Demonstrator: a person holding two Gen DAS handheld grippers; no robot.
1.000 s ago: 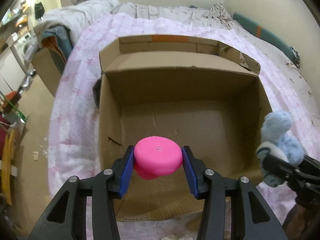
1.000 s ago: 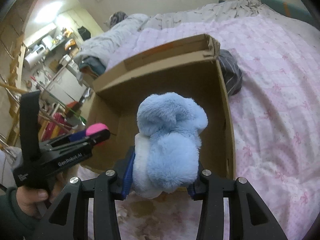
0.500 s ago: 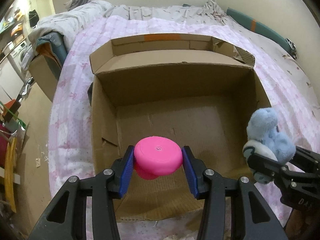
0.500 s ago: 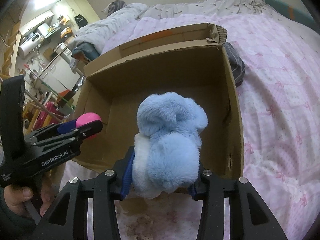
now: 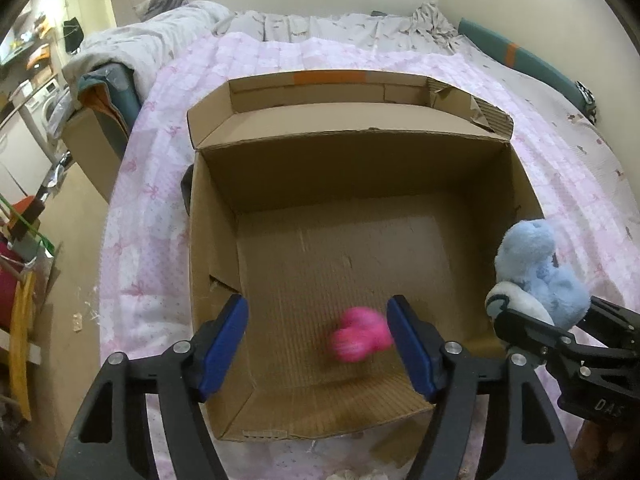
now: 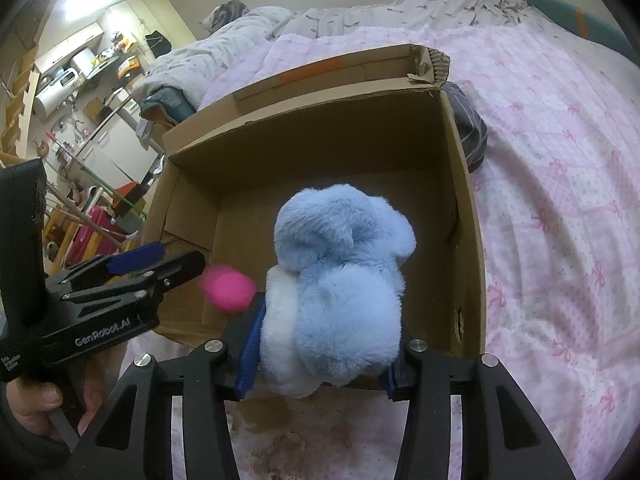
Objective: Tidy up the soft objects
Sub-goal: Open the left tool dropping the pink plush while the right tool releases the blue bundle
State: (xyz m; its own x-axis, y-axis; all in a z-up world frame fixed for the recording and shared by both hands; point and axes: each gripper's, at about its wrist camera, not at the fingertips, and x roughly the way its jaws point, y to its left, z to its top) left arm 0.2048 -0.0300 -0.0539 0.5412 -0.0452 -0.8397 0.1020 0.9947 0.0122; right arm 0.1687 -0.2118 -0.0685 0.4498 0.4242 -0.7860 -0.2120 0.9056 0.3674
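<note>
An open cardboard box [image 5: 520, 184] [image 6: 464, 184] sits on a pink bed cover. My left gripper [image 5: 318, 344] is open over the box's near edge. A blurred pink soft toy [image 5: 360, 339] [image 6: 228, 293] is loose below the gripper's jaws, inside the box. My right gripper [image 6: 320, 364] is shut on a fluffy light blue plush toy [image 6: 340, 280] and holds it above the box's near right corner. The plush also shows in the left wrist view [image 5: 536, 276].
The pink patterned bed cover [image 5: 148, 200] [image 6: 560, 160] surrounds the box. A grey striped cloth item [image 6: 470, 132] lies behind the box's right side. Grey bedding [image 5: 160, 40] is piled at the back. The floor and clutter [image 5: 24, 240] lie to the left.
My left gripper has opened and let go of the pink toy, which now drops into the box. My right gripper still holds the blue plush and has come nearer the box.
</note>
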